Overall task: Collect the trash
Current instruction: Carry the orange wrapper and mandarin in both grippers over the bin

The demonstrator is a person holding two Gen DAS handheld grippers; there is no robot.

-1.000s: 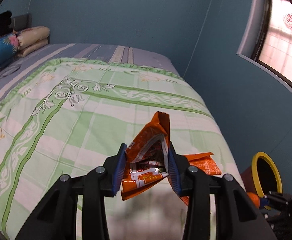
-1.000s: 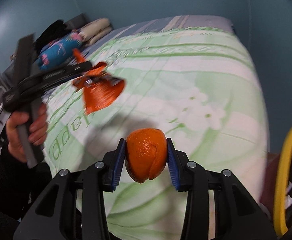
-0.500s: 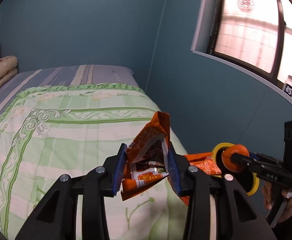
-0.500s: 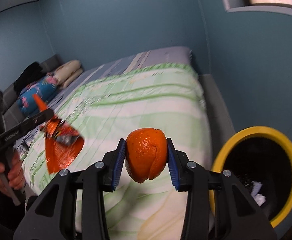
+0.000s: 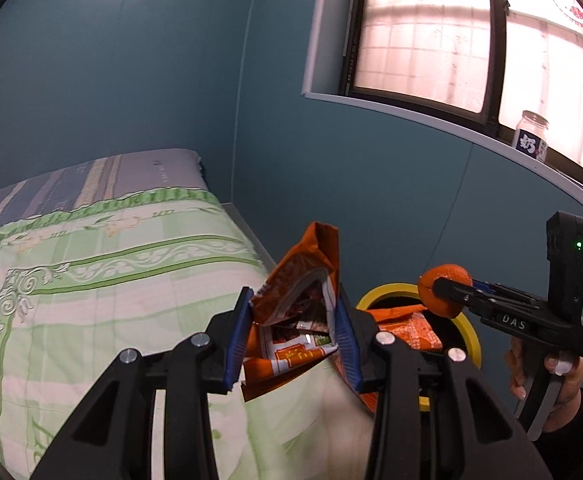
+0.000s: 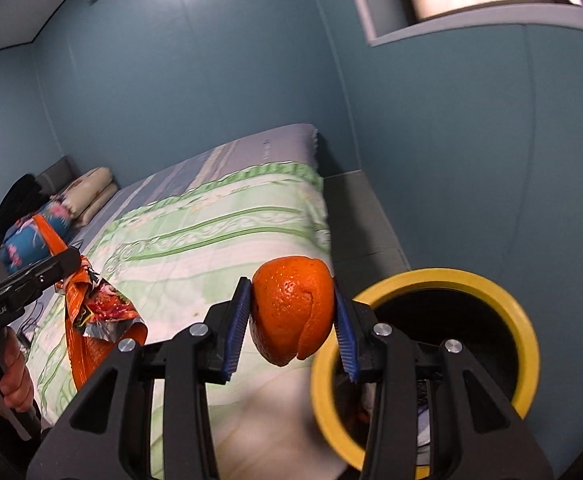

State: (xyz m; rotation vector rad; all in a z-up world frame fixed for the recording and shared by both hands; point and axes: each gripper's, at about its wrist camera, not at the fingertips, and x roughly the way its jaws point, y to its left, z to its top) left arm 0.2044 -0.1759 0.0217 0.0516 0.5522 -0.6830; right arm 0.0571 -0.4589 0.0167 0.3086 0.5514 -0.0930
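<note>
1. Left wrist view: left gripper [image 5: 291, 334] clamped on a crumpled orange foil snack wrapper [image 5: 303, 300], jaws narrow, blue pads pressing both sides, wrapper's open mouth up and its loose tail hanging out to the right. Held in the air over the foot corner of the bed with the green-and-white patterned quilt [image 5: 91, 280]. Round black bin with a yellow rim [image 5: 379, 294] just beyond and to the right, mostly hidden behind the wrapper and finger.

2. Same view: right gripper [image 5: 447, 294] holding a piece of orange citrus peel [image 5: 441, 280] above the far side of the yellow rim. Better to keep the left one back until the right has let go, to avoid a clash over the opening.

3. Right wrist view: jaws narrow on the orange citrus peel [image 6: 293, 308], curled, one seam facing the camera. Bin's yellow rim [image 6: 527, 340] to the right and lower; peel apparently not yet over the opening, though fisheye distortion makes that hard to judge.

4. Same view: best to carry the peel further right until centred over the dark opening, lower a little, then open fully.

5. Same view: wrapper [image 6: 99, 320] dangling well to the left over the quilt; worth bringing it in high so the tail clears the rim.
</note>
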